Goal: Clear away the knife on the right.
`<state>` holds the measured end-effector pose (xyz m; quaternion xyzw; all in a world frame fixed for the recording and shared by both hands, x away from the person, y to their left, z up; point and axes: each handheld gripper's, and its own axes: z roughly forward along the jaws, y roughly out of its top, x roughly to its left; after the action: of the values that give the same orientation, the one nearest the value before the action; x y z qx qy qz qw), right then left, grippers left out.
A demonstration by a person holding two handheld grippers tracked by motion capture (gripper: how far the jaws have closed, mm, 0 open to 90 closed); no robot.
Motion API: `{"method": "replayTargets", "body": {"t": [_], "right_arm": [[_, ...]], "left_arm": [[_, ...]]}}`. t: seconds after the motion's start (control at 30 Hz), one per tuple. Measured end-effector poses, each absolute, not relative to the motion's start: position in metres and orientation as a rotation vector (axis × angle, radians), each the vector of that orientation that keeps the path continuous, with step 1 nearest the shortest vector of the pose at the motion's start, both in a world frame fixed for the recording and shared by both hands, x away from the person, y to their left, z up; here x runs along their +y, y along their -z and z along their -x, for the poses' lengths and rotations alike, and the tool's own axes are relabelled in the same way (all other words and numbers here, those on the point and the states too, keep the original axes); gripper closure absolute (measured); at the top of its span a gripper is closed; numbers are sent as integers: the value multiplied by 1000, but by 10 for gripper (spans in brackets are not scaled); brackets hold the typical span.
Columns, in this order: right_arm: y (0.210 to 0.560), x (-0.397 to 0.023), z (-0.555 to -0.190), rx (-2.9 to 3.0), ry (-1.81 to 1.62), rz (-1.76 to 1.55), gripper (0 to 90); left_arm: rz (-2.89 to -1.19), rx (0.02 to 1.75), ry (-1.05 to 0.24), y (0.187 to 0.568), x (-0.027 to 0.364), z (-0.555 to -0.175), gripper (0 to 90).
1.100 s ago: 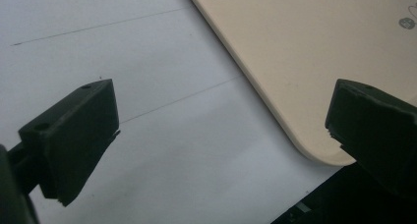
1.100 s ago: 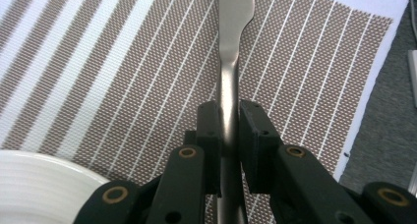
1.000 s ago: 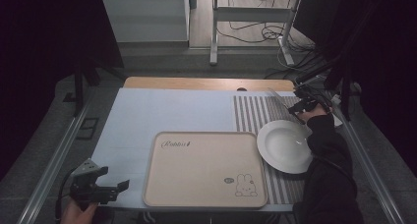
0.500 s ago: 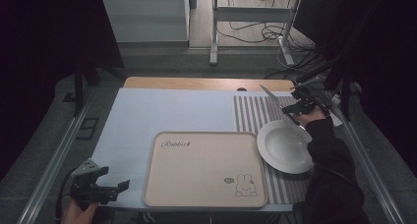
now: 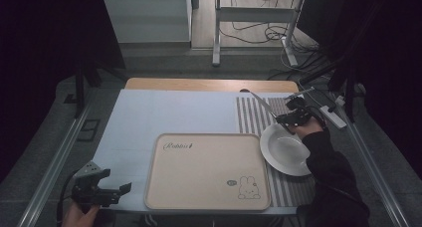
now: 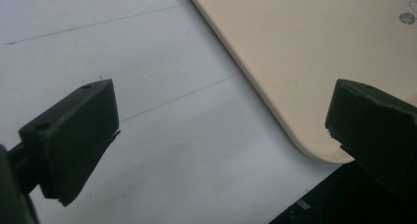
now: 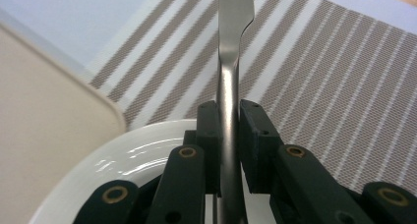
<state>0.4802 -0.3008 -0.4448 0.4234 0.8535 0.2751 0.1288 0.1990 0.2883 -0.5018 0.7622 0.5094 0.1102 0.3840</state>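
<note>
Right gripper (image 7: 227, 135) clamps knife (image 7: 231, 47); plate (image 7: 123, 160) below, tray (image 7: 44, 126) beside.

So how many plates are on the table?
1: a white plate on the striped placemat, right of the beige tray, just below the right gripper.

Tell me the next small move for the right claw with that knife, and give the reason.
Probably lower the knife onto the striped placemat just left of the white plate, then let go. The right claw is shut on its handle, with the blade pointing out over the placemat and off the surface. The spot beside the plate looks bare, and the left claw is open at the tray's corner.
</note>
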Motion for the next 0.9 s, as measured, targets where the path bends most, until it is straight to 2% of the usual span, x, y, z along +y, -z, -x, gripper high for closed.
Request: {"method": "replayTargets", "body": {"t": [0.9], "right_arm": [[453, -239, -401, 2608, -879, -974, 807]], "left_arm": [[-1946, 1297, -284, 502, 288, -199, 7]]}}
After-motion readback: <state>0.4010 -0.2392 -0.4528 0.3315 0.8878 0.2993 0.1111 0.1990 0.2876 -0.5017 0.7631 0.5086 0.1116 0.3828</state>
